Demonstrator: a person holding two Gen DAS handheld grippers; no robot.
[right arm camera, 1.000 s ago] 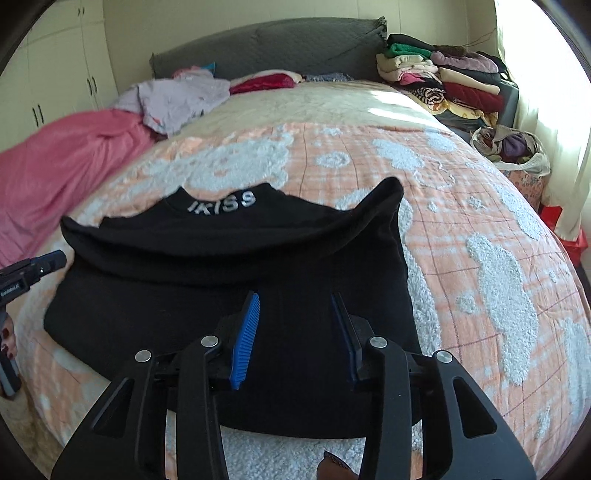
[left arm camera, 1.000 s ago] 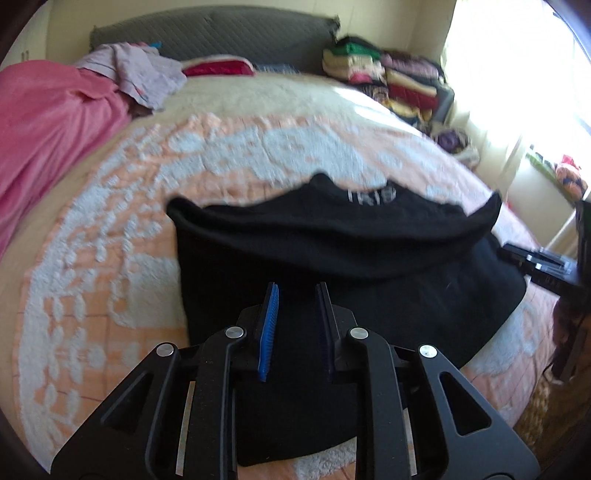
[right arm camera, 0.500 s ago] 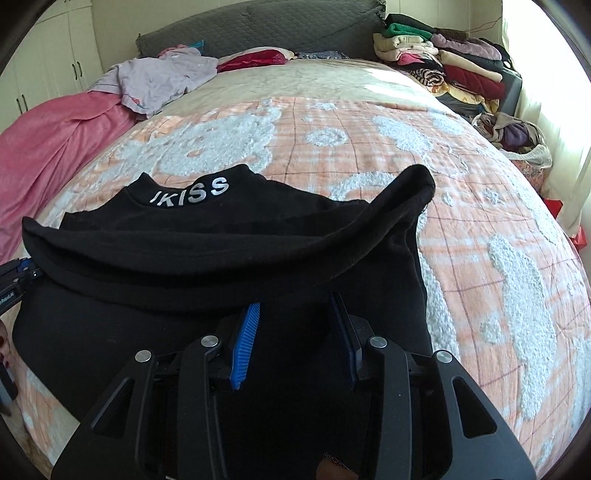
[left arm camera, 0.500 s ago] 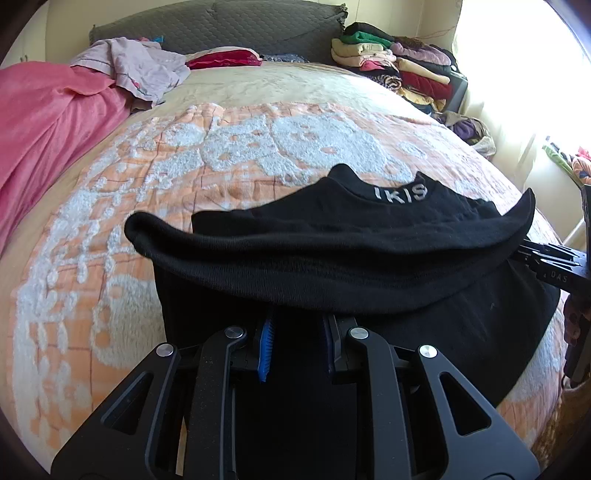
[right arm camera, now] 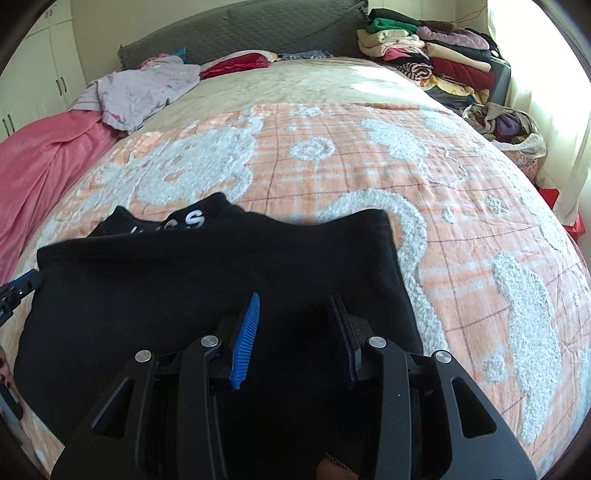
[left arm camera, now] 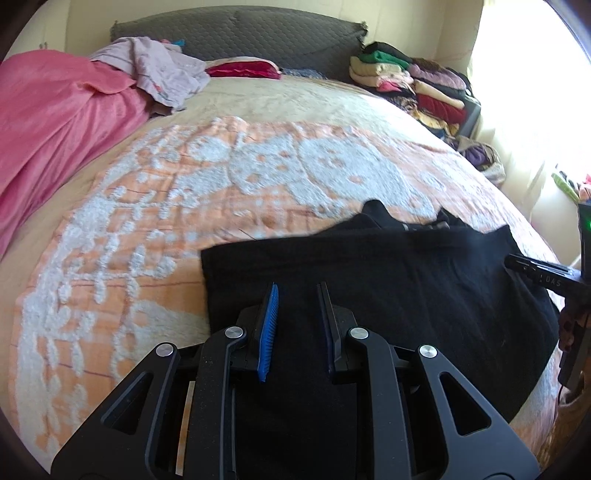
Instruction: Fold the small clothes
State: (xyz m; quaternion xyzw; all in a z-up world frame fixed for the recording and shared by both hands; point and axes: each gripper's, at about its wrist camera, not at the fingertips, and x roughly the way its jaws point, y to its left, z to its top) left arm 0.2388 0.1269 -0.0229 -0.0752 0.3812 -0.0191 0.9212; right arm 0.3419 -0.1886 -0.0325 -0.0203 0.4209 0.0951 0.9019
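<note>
I see the black garment (left arm camera: 388, 295) lying folded over on the orange-and-white bedspread (left arm camera: 184, 192), near the foot of the bed, its upper layer flat across the lower one. In the right wrist view the same garment (right arm camera: 207, 295) shows a collar with white letters poking out past the far edge of the top layer. My left claw (left arm camera: 297, 288) hovers over the garment with its fingers apart and nothing between them; the blue pad (left arm camera: 269, 328) faces a bare gap. My right claw (right arm camera: 293, 299) is likewise spread wide and empty above the cloth, its blue pad (right arm camera: 245, 339) clear of the fabric. The tip of the right claw reaches onto the garment's right edge in the left wrist view. A pink blanket (left arm camera: 55, 122) lies along the left side of the bed, a pale lilac garment (right arm camera: 140, 92) near the grey headboard (left arm camera: 236, 33), and a stack of folded clothes (right arm camera: 428, 55) stands at the far right.
</note>
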